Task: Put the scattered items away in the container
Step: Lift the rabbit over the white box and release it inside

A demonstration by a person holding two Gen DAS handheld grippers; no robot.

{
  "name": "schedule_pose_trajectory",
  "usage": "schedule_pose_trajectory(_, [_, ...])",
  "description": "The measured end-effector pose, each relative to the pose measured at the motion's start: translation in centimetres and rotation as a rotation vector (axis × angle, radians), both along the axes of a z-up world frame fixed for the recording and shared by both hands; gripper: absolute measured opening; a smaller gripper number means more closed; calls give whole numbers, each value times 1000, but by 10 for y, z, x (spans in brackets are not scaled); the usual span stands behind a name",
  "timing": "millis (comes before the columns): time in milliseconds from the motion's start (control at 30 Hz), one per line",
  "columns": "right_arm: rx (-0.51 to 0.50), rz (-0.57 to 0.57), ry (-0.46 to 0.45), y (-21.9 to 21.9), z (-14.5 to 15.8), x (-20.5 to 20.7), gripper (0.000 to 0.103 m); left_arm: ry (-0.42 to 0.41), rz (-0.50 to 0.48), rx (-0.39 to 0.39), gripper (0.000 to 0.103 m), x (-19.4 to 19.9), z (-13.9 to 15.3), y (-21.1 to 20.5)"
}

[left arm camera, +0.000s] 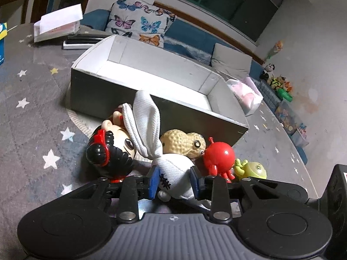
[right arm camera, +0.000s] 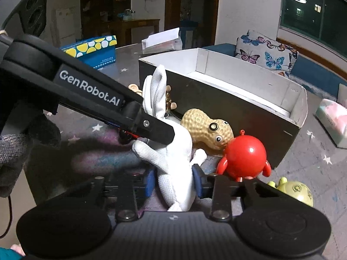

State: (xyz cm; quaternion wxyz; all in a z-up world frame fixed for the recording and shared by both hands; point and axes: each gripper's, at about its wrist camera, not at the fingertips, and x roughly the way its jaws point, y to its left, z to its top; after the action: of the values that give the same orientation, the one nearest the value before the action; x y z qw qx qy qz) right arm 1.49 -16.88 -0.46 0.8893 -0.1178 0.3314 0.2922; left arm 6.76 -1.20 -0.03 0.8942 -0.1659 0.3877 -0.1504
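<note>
Left tool (left arm camera: 173, 183): clamped on the rabbit's (left arm camera: 173, 169) head, blue pads pressing both sides.
Right tool (right arm camera: 173, 183): clamped on the rabbit's (right arm camera: 175, 173) lower body, pads tight against the cloth.
Rabbit: white cloth, ears up toward the box (left arm camera: 121, 91), lying on the desk (left arm camera: 32, 112) in front of the box's dark near wall.
Other toys: doll (left arm camera: 110, 149) just left of the rabbit; peanut (left arm camera: 184, 144) touching the red ball toy (left arm camera: 219, 155); green toy (left arm camera: 252, 169) beside it, all outside the box.
Box: open, white inside; the visible part of its inside holds no toy.
</note>
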Motion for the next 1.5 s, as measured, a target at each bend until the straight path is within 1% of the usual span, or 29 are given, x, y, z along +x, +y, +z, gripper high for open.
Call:
schedule_pose_trajectory(67, [16, 4, 0, -4, 3, -4, 29, -7, -5, -8, 31, -2, 4, 0])
schedule_pose_trajectory(133, [24, 11, -19, -7, 10, -11, 28, -28, -13, -10, 31, -6, 11, -1])
schedule_pose_trajectory(267, [59, 11, -60, -14, 31, -18, 28, -94, -32, -5, 31, -11, 34, -5])
schedule_pose_trajectory(367, [86, -1, -104, -20, 49, -16, 28, -147, -42, -8, 31, -8, 53, -8])
schedule_pose_trajectory(533, [121, -31, -166, -29, 76, 2, 28, -222, -54, -12, 31, 12, 82, -14])
schedule_pose_trajectory(733, [134, -73, -196, -36, 95, 44, 28, -266, -57, -12, 31, 54, 98, -26])
schedule_pose_trajectory(833, [138, -78, -192, -40, 97, 70, 28, -269, -52, -13, 31, 78, 98, -30])
schedule_pose_trajectory(967, [103, -47, -155, -35, 92, 110, 28, -230, -19, -25, 31, 110, 89, -27])
schedule_pose_trajectory(1067, [51, -13, -137, -27, 84, 137, 28, -198, 8, -27, 31, 130, 78, -22])
schedule_pose_trajectory(1200, [9, 35, -81, -14, 63, 166, 28, -135, 40, -23, 31, 153, 57, -14])
schedule_pose_trajectory(1233, [-2, 42, -71, -11, 58, 172, 28, -121, 46, -23, 31, 158, 52, -12])
schedule_pose_trajectory(1333, [-48, 60, -43, -1, 44, 184, 28, -82, 54, -16, 26, 167, 38, -9])
schedule_pose_trajectory(1400, [-65, 68, -16, 3, 38, 190, 28, -62, 57, -11, 26, 171, 30, -9])
schedule_pose_trajectory(1433, [-76, 61, -19, 4, 36, 191, 29, -61, 57, -9, 26, 170, 28, -10])
schedule_pose_trajectory(1500, [-125, 28, -62, 7, 33, 192, 30, -58, 59, 5, 26, 169, 25, -11])
